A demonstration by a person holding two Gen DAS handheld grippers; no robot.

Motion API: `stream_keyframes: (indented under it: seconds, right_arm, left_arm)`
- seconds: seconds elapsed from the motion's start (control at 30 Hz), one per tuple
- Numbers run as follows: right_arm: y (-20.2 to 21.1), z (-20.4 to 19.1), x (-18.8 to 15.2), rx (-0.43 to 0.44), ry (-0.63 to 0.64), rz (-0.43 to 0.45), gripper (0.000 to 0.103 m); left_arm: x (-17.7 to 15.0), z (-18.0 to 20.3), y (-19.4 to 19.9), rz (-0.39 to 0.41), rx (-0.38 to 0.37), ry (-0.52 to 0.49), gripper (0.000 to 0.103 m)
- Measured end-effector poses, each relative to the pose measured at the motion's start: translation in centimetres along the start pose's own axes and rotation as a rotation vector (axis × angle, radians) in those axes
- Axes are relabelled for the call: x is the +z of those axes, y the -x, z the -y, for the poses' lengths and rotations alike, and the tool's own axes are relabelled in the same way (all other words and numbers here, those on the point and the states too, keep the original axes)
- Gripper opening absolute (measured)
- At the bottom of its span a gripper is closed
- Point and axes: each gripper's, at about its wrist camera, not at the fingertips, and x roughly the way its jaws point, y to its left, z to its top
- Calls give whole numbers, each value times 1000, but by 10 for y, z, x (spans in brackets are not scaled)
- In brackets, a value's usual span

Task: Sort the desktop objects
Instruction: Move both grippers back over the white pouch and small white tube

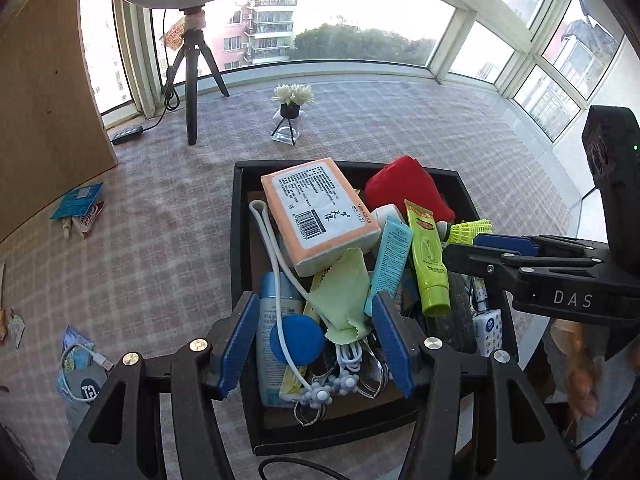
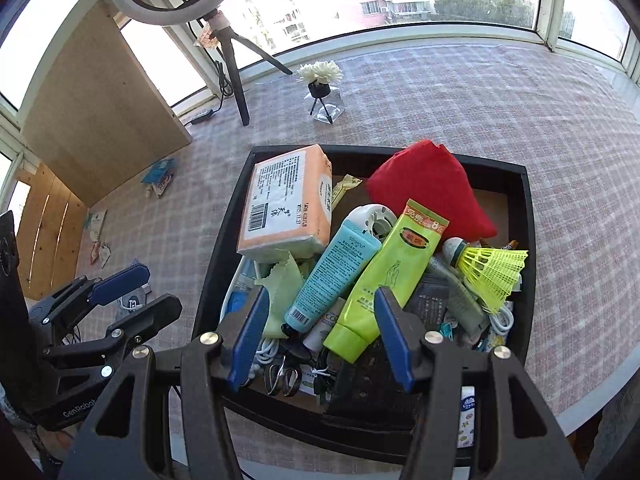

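Black tray (image 2: pixel 524 240) on a checked tablecloth (image 2: pixel 520 120), heaped with desk clutter. Left gripper (image 1: pixel 316 336): blue-padded jaws stand wide, nothing pressed between them, hanging over the near left part of the heap; in the gap below lie a pale green cloth (image 1: pixel 344 292), a round blue cap (image 1: pixel 297 340) on a white and blue bottle (image 1: pixel 272 320), and coiled white cable (image 1: pixel 352 354). Right gripper (image 2: pixel 320 336): jaws likewise wide and empty, poised over the near middle of the tray; between and just beyond its pads lie a teal tube (image 2: pixel 334 276) and a lime green tube (image 2: pixel 386 276), side by side and slanting, caps toward the camera. Farther back: an orange tissue pack (image 2: pixel 288 208) at the tray's far left, resting on the heap and tilted; a red cloth bundle (image 2: pixel 432 192) at the far right; a white round object (image 2: pixel 374 218) between them. A yellow shuttlecock (image 2: pixel 492 272) lies to the right of the lime tube, near the tray's right wall. Outside the tray, left of it on the cloth: small snack packets (image 1: pixel 78 208), a white USB cable (image 1: pixel 86 354). Beyond the tray: a small potted white flower (image 1: pixel 292 98), a tripod (image 1: pixel 194 76) carrying a ring light, a wooden board (image 1: pixel 44 100) by the windows
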Motion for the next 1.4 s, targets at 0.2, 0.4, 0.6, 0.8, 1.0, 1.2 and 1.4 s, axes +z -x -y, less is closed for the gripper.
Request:
stream_keyframes:
  seconds: [0.2, 0.4, 0.6, 0.8, 1.0, 1.2, 1.4]
  right_arm:
    - [-1, -50, 0, -13, 85, 28, 54]
    - [-13, -98, -2, -17, 152, 32, 54]
    - [-30, -142, 1, 2, 187, 15, 54]
    - [-47, -188, 4, 24, 224, -5, 54]
    - [-62, -227, 14, 46, 259, -27, 54]
    - [-81, -257, 35, 65, 273, -49, 55]
    - [-96, -290, 63, 81, 314, -54, 62]
  left_arm:
    - [-14, -41, 24, 35, 35, 57, 58]
    - [-32, -85, 37, 38, 62, 119, 60]
    - [-52, -141, 52, 42, 100, 191, 60]
    - [-69, -204, 68, 40, 145, 263, 60]
    - [-83, -273, 84, 41, 192, 348, 60]
    - [-90, -339, 94, 32, 237, 425, 60]
    - [-86, -403, 102, 17, 285, 473, 62]
